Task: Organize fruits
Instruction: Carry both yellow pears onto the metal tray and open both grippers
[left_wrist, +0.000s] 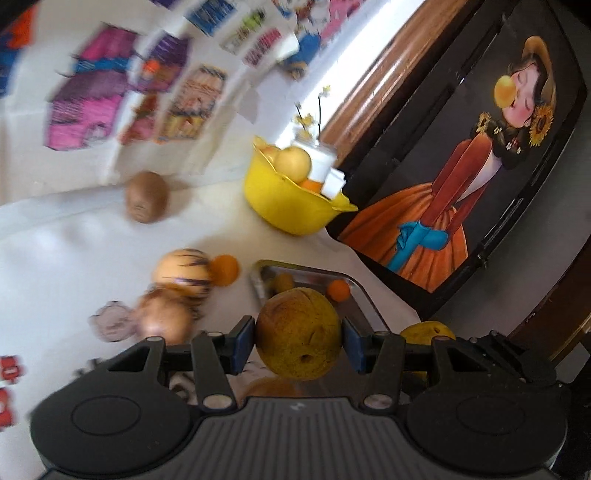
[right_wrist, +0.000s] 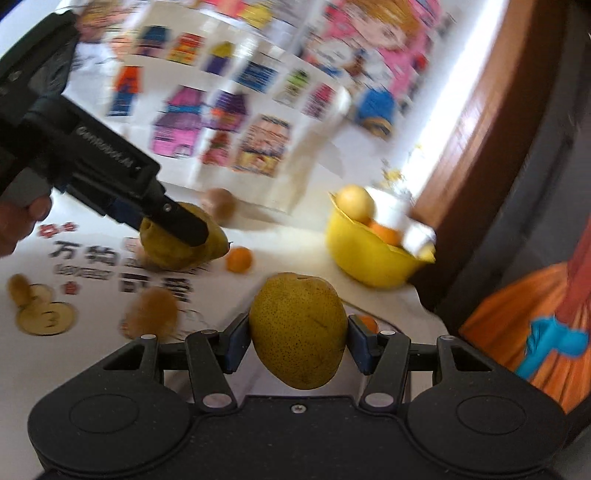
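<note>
We took the yellow bowl (left_wrist: 291, 199) as landmark, already holding fruit (likely the sorting target). The left gripper (left_wrist: 299, 341) was clamped on a pear (left_wrist: 298, 334) near the bowl, over the metal tray (left_wrist: 354, 291). The right gripper (right_wrist: 298, 341) gripped a second pear (right_wrist: 298, 330), lifted clear for carrying. A small orange (right_wrist: 239, 259) lay beside the bowl.

Legible only in the right wrist view. At left, large black Chinese characters (right_wrist: 83, 253) printed on the white desk covering (right_wrist: 280, 254), first two reading "万物", rest blurred. Lower left, numeral "3" on a gold coin graphic (right_wrist: 47, 316). Upper left, embossed lettering on the left hand-held gripper (right_wrist: 173, 221), too blurred to read.
</note>
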